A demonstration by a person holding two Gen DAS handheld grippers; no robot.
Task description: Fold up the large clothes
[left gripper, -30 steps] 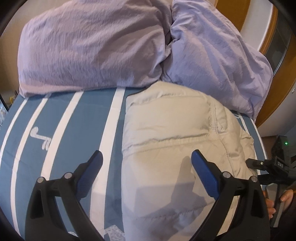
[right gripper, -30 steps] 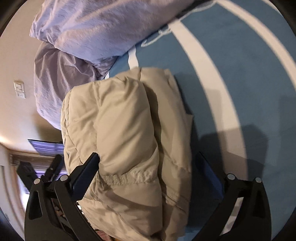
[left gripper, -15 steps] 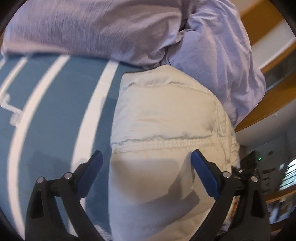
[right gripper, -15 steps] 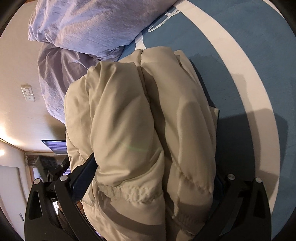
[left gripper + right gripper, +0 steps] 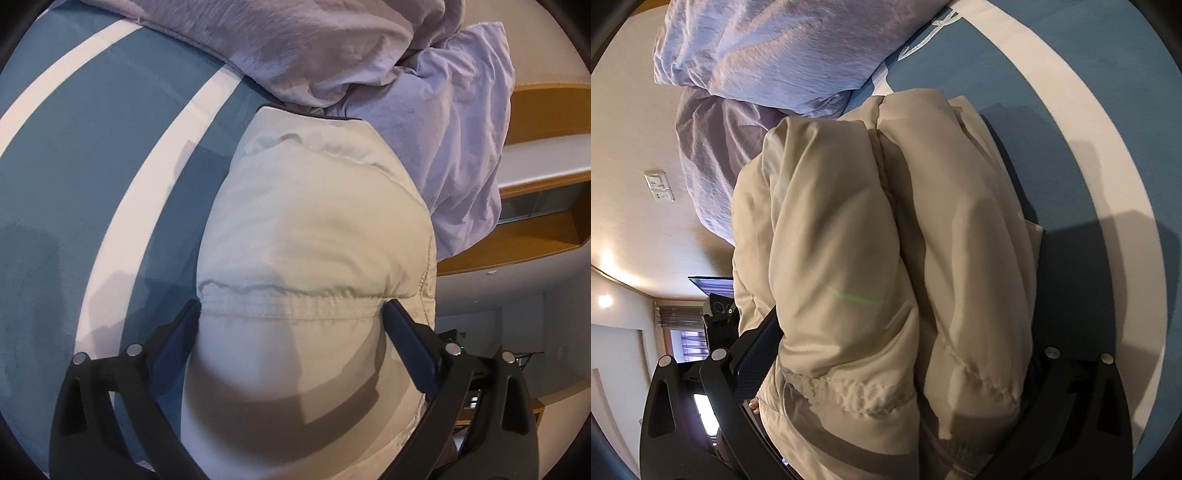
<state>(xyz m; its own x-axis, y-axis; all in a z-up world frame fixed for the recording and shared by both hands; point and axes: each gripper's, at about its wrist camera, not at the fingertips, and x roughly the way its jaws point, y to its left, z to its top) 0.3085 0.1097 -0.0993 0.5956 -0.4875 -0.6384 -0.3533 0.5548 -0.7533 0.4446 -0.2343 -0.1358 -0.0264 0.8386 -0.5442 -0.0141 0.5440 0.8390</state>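
Note:
A beige puffer jacket [image 5: 314, 240] lies folded into a thick bundle on the blue bed cover with white stripes [image 5: 74, 184]. My left gripper [image 5: 291, 325] is wide open, and the bundle's stitched end fills the gap between its blue-padded fingers [image 5: 406, 339]. In the right wrist view the same jacket [image 5: 886, 258] fills the space between the jaws of my right gripper [image 5: 897, 350], also wide open; its left finger [image 5: 757, 354] touches the jacket's side and its right finger is mostly hidden behind the fabric.
A rumpled lilac duvet [image 5: 332, 55] is heaped on the bed just beyond the jacket, also in the right wrist view [image 5: 775, 55]. Wooden shelving [image 5: 535, 221] stands past the bed's right edge. A wall switch [image 5: 659, 184] and a window [image 5: 687, 336] show off the bed.
Both grippers have moved in onto the folded jacket, which now sits between each pair of open fingers. The views have tilted, and the jacket looks larger and closer.

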